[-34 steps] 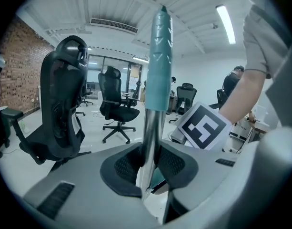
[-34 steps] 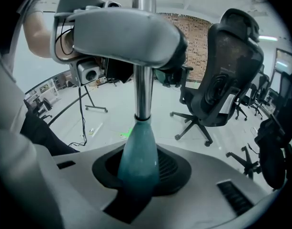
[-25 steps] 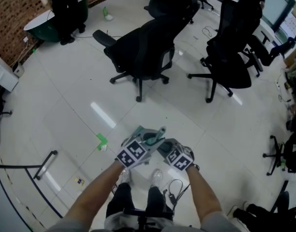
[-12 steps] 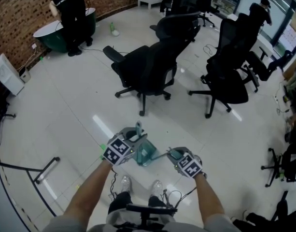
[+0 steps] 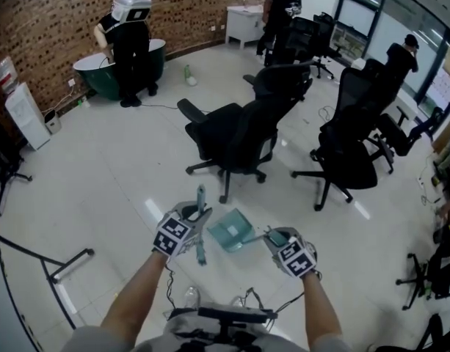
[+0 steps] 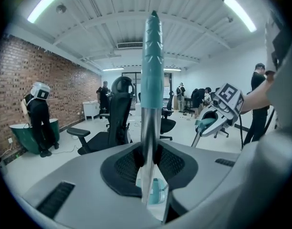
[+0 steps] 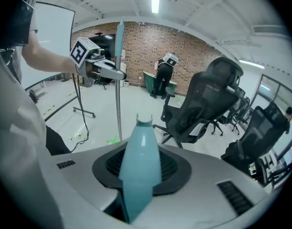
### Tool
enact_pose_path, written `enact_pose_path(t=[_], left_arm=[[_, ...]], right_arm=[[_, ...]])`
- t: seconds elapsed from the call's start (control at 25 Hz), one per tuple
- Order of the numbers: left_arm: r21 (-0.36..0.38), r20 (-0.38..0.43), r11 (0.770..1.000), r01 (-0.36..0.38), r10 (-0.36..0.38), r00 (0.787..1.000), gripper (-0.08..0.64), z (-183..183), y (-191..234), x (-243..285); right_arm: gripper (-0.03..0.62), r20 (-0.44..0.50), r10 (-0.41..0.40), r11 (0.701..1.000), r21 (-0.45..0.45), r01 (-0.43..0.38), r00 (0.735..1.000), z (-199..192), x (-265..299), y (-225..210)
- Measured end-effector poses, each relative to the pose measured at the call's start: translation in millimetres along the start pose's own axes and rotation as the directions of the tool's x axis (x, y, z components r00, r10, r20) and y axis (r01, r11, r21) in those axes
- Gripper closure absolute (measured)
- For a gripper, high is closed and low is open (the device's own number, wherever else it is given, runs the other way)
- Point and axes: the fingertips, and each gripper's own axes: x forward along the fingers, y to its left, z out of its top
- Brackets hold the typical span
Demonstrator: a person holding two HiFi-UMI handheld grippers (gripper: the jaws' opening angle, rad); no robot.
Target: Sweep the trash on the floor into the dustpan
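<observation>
Head view, looking steeply down on a pale tiled floor (image 5: pixel 100 174) in an office with a brick wall (image 5: pixel 70 28). The left gripper (image 5: pixel 195 220) has its fingers clamped on the metal shaft of the broom (image 5: pixel 201 200), which stands nearly upright. In the left gripper view the shaft (image 6: pixel 149 128) passes between the two dark pads, its ribbed teal grip rises above them, and a teal part of the broom shows just below. The right gripper (image 5: pixel 273 235) has its fingers clamped on the teal handle of the dustpan (image 5: pixel 230 229). The translucent pan is held off the floor between the two grippers, just beside the broom, with its handle sloping back to the right gripper. In the right gripper view the handle (image 7: pixel 139 161) fills the gap between the pads and tapers away from the camera; beyond it the left gripper (image 7: pixel 118 74) and the broom shaft appear at upper left. A small green scrap (image 7: pixel 112 140) lies on the floor near the foot of that shaft, well below both tools. Two black office chairs (image 5: pixel 243 134) stand beyond the grippers. At the far left a person (image 5: pixel 131 46) stands at a green tub (image 5: pixel 100 75) by the brick wall.
</observation>
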Motion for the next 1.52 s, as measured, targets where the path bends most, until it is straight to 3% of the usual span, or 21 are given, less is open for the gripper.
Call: enact_pose_path(t=[0.16, 0.56, 1.28, 1.52], left_arm=[[-0.014, -0.007, 0.999, -0.035, 0.035, 0.999, 0.477, -7.1, 4.4, -9.4], [-0.035, 0.003, 0.998, -0.058, 0.058, 0.998, 0.479, -14.3, 5.6, -26.7], [-0.045, 0.019, 0.997, -0.068, 0.069, 0.997, 0.478, -11.5, -5.3, -41.2], [-0.069, -0.006, 0.988, -0.139, 0.139, 0.990, 0.479, -23.0, 1.2, -54.9]], right_arm=[[0.492, 0.034, -0.039, 0.999, -0.004, 0.039, 0.999, 27.7, -12.3, -5.5], [0.491, 0.085, -0.031, 0.999, -0.004, 0.031, 0.996, 61.4, -12.4, 4.7], [0.491, 0.105, -0.008, 0.999, -0.033, 0.012, 0.994, 78.4, -17.4, 26.8], [0.491, 0.114, 0.040, 0.996, -0.080, -0.031, 0.993, 79.8, -10.8, 30.6]])
